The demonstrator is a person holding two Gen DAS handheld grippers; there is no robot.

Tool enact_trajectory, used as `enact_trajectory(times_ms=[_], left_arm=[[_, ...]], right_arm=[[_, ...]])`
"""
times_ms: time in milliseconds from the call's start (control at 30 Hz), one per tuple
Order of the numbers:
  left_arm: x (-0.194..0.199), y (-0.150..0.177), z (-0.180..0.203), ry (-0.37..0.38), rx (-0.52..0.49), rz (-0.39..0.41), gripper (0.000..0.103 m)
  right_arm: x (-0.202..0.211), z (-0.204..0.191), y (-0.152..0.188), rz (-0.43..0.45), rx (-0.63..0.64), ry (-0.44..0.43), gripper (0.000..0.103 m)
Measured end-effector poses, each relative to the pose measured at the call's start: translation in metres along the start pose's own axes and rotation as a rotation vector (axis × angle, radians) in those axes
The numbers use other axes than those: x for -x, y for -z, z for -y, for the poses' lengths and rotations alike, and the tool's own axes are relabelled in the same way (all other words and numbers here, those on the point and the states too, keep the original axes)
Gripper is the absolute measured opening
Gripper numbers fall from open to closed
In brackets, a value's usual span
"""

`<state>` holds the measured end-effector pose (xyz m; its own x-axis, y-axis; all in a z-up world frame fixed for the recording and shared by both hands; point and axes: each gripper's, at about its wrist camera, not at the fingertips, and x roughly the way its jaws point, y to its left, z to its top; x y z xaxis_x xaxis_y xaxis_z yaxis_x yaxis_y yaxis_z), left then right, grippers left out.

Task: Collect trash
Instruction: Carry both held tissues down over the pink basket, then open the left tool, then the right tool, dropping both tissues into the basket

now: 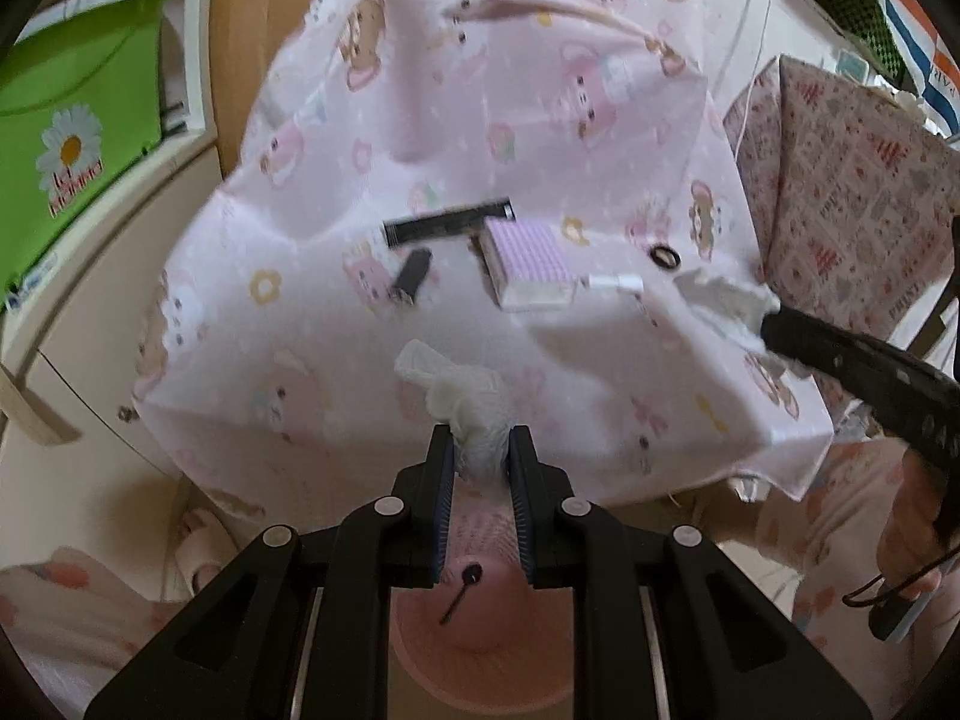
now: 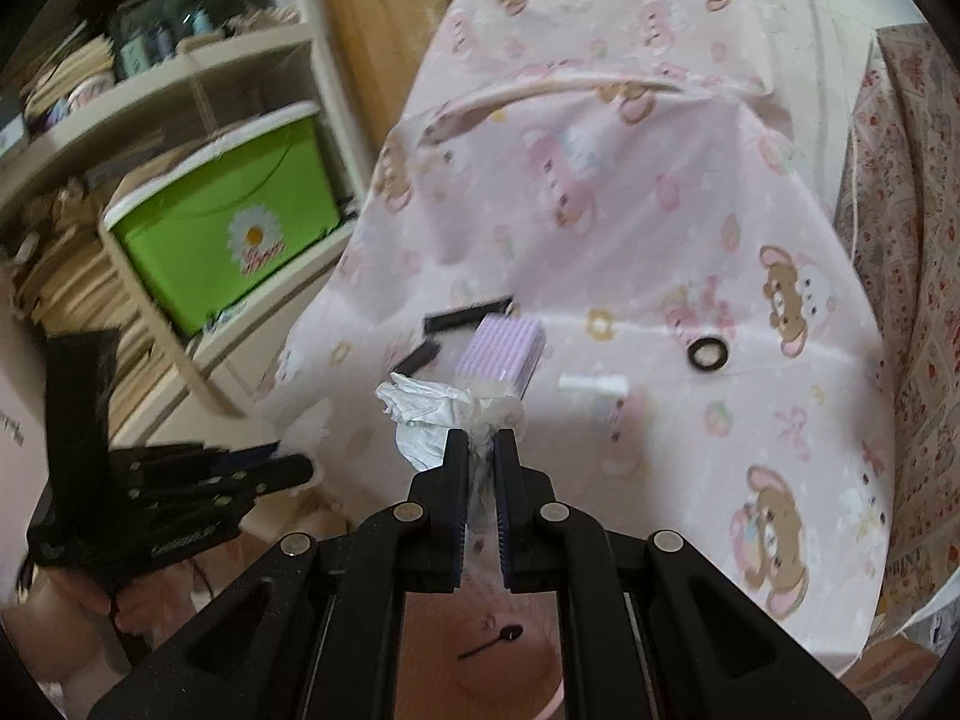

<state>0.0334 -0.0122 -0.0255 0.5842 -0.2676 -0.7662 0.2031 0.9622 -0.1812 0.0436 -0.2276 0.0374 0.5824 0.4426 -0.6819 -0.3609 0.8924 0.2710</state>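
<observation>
My left gripper (image 1: 480,441) is shut on a crumpled white tissue (image 1: 462,396) and holds it over the near edge of the pink cartoon-print cloth (image 1: 480,120). My right gripper (image 2: 480,441) is shut on another crumpled white tissue (image 2: 432,414); it shows at the right of the left wrist view (image 1: 729,300). A pink bin (image 1: 480,618) with a small black spoon-like thing (image 1: 459,591) inside sits below both grippers; it also shows in the right wrist view (image 2: 480,648). The left gripper appears at lower left of the right wrist view (image 2: 288,471).
On the cloth lie a purple box (image 1: 531,261), a black comb (image 1: 447,222), a small black clip (image 1: 411,276), a black ring (image 1: 663,255) and a white tube (image 1: 615,285). A green bin (image 2: 234,222) sits on shelves at left. A patterned box (image 1: 852,192) stands at right.
</observation>
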Motion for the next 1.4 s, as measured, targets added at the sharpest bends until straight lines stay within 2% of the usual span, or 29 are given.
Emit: enact_trajectory(times_ms=[300,500,700,967,1133,1233,1400], left_arm=[[-0.015,0.008,-0.007,0.064,0.064,-0.105,0.017],[-0.027,0.015,-0.003,0.074,0.054,-0.176,0.017],[-0.044,0.024,-0.005,0.052,0.063,-0.253,0.018],[-0.070,0.037,-0.013,0.042,0.089,-0.360,0.018],[-0.085,0.046,-0.015,0.073,0.129,-0.407,0.018],[-0.093,0.049,-0.015,0.045,0.126,-0.426,0.018],[-0.110,0.057,-0.015,0.004,0.119,-0.466,0.018]], right_arm=[[-0.006,-0.016,0.044,-0.133,0.026,-0.034,0.009],[-0.022,-0.027,0.063,-0.236,0.074,-0.047,0.009],[-0.045,-0.034,0.078,-0.332,0.092,-0.075,0.009],[-0.079,-0.044,0.104,-0.452,0.145,-0.017,0.009],[-0.103,-0.038,0.117,-0.512,0.144,0.039,0.009],[-0.118,-0.028,0.125,-0.559,0.106,0.065,0.009],[-0.131,-0.019,0.129,-0.578,0.087,0.095,0.009]])
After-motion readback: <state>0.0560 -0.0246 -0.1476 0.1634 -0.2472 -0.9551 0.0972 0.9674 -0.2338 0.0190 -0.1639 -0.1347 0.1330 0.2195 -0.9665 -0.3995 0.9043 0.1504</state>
